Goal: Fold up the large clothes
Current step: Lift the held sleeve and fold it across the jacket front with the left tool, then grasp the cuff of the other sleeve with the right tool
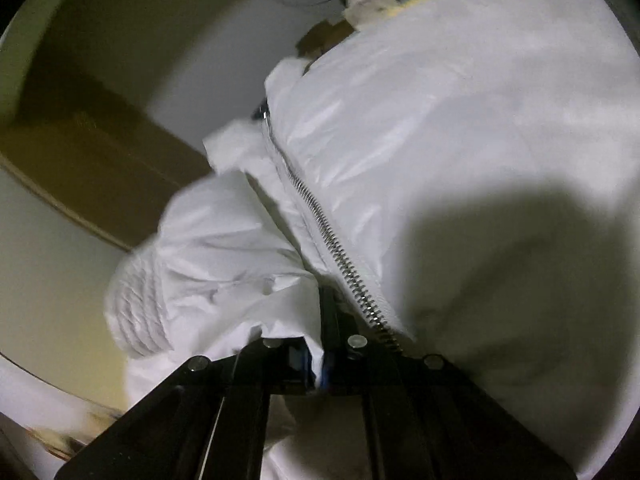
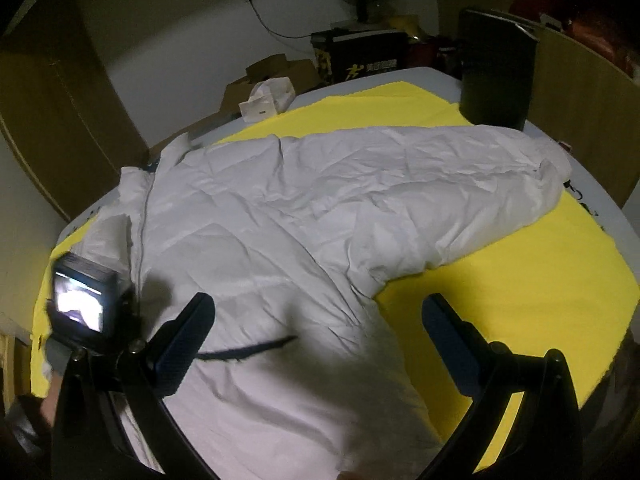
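White padded jacket (image 2: pixel 280 216) lay spread over the yellow sheet (image 2: pixel 520 300) covering the table, one sleeve reaching toward its far right edge. My left gripper (image 1: pixel 320 364) was clamped on fabric beside the zipper (image 1: pixel 320 220). My right gripper (image 2: pixel 316 340) hung above the jacket, jaws wide apart.

White jacket (image 2: pixel 304 216), silver zipper (image 1: pixel 320 224); yellow cloth (image 2: pixel 520 300); black claw (image 2: pixel 316 340), blue pads (image 2: pixel 176 364).
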Action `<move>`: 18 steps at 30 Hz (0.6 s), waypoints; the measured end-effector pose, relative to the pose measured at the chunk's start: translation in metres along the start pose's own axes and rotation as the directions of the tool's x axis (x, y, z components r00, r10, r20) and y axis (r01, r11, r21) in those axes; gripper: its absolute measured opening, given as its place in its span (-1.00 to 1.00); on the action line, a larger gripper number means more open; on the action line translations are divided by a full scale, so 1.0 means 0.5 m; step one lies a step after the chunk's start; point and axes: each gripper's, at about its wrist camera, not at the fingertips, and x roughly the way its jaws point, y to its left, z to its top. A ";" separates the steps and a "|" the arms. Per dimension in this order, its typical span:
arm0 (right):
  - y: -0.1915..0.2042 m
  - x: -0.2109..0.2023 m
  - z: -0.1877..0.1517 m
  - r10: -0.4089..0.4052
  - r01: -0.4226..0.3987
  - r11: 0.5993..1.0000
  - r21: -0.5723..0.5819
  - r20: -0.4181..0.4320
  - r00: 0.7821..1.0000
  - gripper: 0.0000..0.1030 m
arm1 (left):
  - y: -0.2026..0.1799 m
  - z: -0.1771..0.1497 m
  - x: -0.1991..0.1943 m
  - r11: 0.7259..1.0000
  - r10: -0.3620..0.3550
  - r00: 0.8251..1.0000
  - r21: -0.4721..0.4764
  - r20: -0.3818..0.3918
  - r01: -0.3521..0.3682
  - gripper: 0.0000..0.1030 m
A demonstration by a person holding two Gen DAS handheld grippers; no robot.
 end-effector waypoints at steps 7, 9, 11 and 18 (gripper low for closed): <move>0.005 -0.018 0.000 0.030 -0.029 0.998 -0.064 0.012 0.999 1.00 | 0.056 -0.018 -0.036 0.989 -0.132 0.991 -0.068 0.021 0.134 -0.77; 0.027 -0.033 0.006 0.028 -0.023 0.994 -0.109 0.039 0.999 1.00 | 0.095 -0.037 -0.077 0.961 -0.235 0.969 -0.127 0.081 0.244 0.02; 0.067 -0.042 0.015 0.028 -0.017 0.985 -0.174 0.063 0.998 1.00 | 0.148 -0.079 -0.138 0.925 -0.281 0.946 -0.216 0.165 0.312 0.98; 0.328 0.000 -0.002 0.034 -0.006 0.884 -0.467 0.052 0.998 1.00 | 0.390 -0.296 -0.271 0.673 -0.212 0.891 -0.601 0.401 0.431 0.99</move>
